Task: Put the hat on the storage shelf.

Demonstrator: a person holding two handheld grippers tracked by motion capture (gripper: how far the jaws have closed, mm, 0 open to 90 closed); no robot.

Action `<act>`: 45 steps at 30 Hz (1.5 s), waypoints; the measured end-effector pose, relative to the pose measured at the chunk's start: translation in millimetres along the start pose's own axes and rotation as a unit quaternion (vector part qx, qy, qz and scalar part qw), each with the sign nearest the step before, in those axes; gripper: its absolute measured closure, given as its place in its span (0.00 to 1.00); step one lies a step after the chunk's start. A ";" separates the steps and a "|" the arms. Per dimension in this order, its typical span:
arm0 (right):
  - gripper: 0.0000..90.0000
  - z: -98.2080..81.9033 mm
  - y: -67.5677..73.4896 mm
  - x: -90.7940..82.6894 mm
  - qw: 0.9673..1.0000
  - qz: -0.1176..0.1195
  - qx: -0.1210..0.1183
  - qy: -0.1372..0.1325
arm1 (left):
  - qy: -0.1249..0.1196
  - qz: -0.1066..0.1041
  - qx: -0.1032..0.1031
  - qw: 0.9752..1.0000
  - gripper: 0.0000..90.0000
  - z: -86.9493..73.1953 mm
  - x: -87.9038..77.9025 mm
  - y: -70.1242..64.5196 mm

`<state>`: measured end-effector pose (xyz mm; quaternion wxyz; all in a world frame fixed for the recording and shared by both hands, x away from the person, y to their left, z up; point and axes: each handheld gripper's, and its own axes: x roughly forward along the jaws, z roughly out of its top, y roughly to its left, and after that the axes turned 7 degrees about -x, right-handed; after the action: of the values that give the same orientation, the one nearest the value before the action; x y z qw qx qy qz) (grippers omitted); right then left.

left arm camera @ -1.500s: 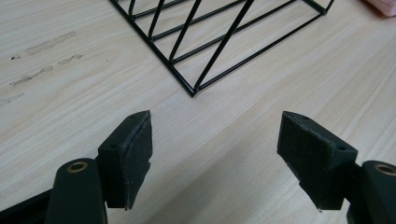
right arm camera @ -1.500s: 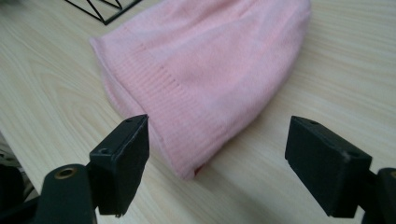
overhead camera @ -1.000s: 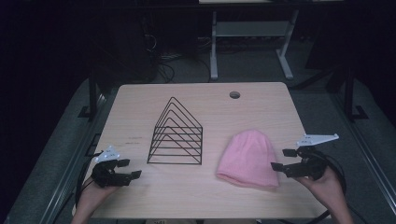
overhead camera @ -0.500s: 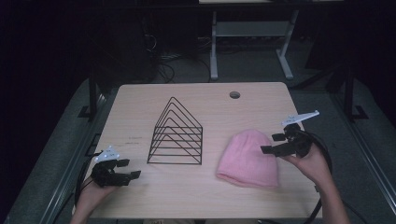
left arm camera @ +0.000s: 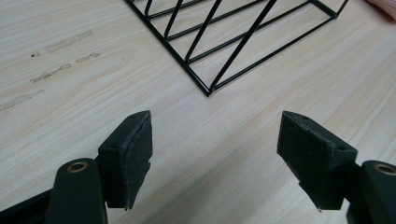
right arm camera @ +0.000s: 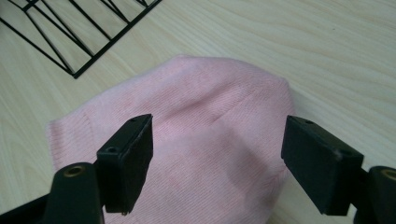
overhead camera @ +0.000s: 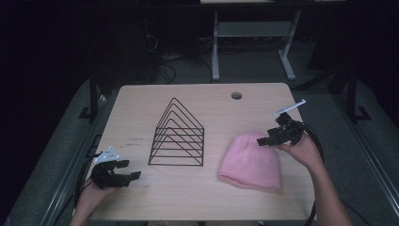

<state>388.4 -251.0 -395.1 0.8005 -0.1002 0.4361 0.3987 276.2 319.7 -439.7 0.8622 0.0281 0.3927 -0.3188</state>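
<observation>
Hat (overhead camera: pixel 251 163), pink and knitted, flat on the table (overhead camera: pixel 141 101) just right of the wire rack (overhead camera: pixel 177 134); looks soft, light and floppy, not slippery, so best pinched at the rounded top where a fold can bunch up. Right tongs (right arm camera: pixel 217 156) above that top, wide apart and just closing a little, holding nothing yet. Left tongs (left arm camera: pixel 215 154) wide open and empty near the rack's corner; no words or labels to read.
</observation>
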 end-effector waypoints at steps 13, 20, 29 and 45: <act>0.28 6.4 -14.6 17.8 0.999 -0.010 0.022 0.035 | -0.001 -0.001 -0.001 1.000 0.30 0.4 0.6 -0.3; 0.33 7.6 -26.0 23.9 0.998 -0.020 0.035 0.052 | 0.002 -0.003 -0.001 1.000 0.30 -0.3 0.3 2.3; 0.38 2.3 -35.3 32.9 0.996 -0.012 0.055 0.068 | 0.002 -0.005 -0.001 1.000 0.30 0.3 1.1 1.4; 0.63 2.6 -38.6 52.9 0.994 0.017 0.057 0.090 | 0.005 -0.005 -0.003 1.000 0.30 -0.1 2.9 1.5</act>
<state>434.0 -246.1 -441.9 0.7557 -0.0825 0.5299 0.3759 278.4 319.4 -442.1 0.8586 0.0251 0.3985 -0.3215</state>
